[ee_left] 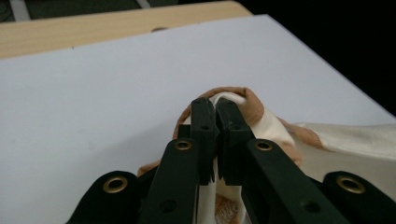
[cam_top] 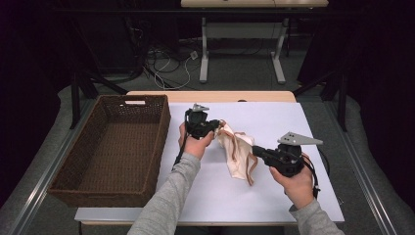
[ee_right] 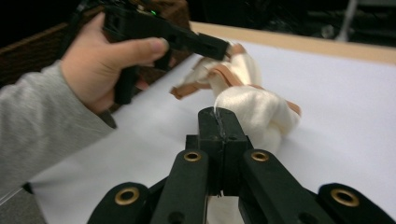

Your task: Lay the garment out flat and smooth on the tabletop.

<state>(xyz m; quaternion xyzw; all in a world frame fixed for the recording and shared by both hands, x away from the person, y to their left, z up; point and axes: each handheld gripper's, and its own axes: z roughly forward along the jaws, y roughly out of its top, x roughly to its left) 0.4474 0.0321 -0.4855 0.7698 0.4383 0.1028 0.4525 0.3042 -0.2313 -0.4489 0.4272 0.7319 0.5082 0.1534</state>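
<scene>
High view: basket holds nothing; left gripper, right gripper clamp cloth.

No lettering to read anywhere here: no label, no brand, no number, no sign.
</scene>
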